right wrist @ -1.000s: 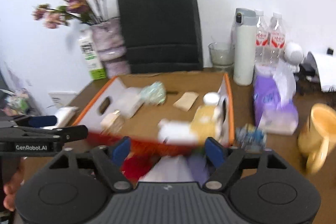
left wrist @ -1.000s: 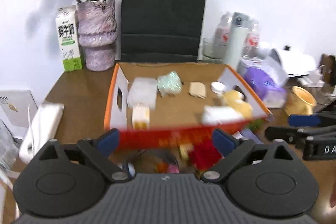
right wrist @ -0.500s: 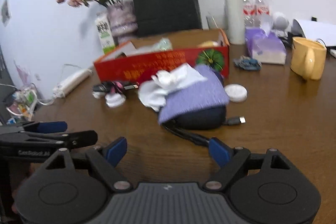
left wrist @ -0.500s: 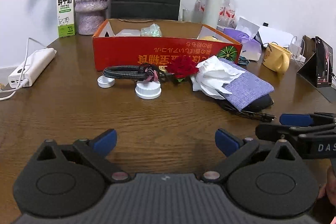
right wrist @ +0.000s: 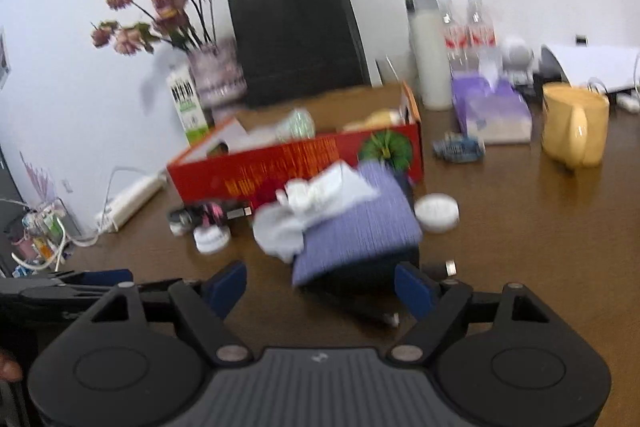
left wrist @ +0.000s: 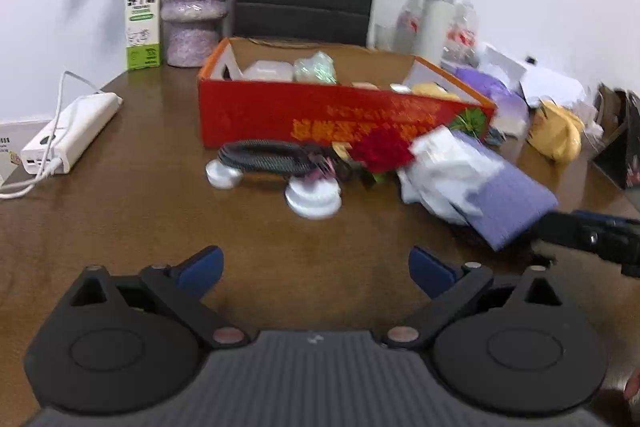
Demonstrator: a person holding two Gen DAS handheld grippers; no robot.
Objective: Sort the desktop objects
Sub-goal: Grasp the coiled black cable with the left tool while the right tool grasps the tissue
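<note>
Two white lids (left wrist: 312, 195) and a coiled cable (left wrist: 267, 156) front the red box (left wrist: 320, 115).

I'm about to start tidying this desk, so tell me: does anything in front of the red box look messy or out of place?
Yes. A crumpled white tissue lies on top of a purple cloth, which is draped askew over a dark object with a cable end sticking out. Two loose white caps and a coiled black cable lie scattered before the red box.
</note>
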